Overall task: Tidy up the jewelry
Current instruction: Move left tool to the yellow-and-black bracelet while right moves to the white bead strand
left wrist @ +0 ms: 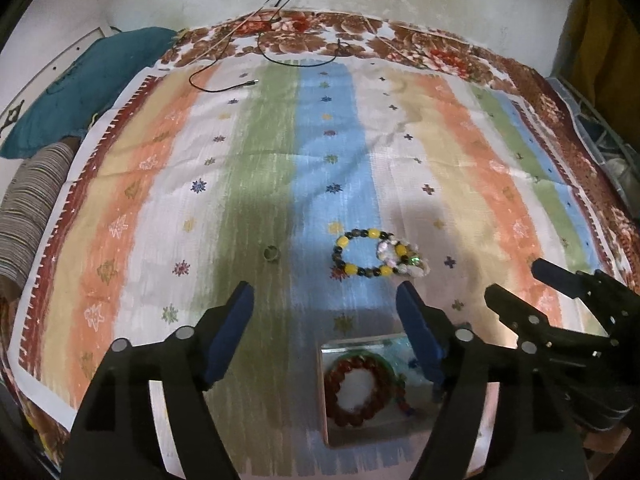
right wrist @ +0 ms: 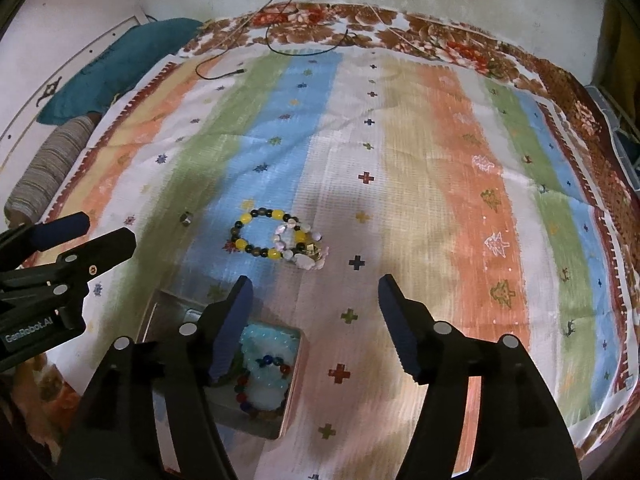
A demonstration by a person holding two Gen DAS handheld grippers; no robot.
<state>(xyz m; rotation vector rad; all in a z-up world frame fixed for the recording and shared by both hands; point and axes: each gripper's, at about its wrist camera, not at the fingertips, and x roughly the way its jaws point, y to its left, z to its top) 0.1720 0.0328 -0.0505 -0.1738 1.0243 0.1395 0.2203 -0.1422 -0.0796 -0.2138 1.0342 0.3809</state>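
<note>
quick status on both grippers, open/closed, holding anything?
Left gripper: open, holding nothing, above the clear rectangular jewelry box.
Right gripper: open, holding nothing, short of the yellow-and-dark beaded bracelet.

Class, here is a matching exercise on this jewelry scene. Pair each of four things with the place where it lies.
Things:
1. red bracelet
2. yellow-and-dark bracelet
3. ring
4. cable plug

Places:
A. far end of the cloth, near the floral border
B. in the box
C. alone on the green stripe
D. on the blue stripe, touching a pale bracelet

Pairs: 1-B, 2-D, 3-C, 4-A
</note>
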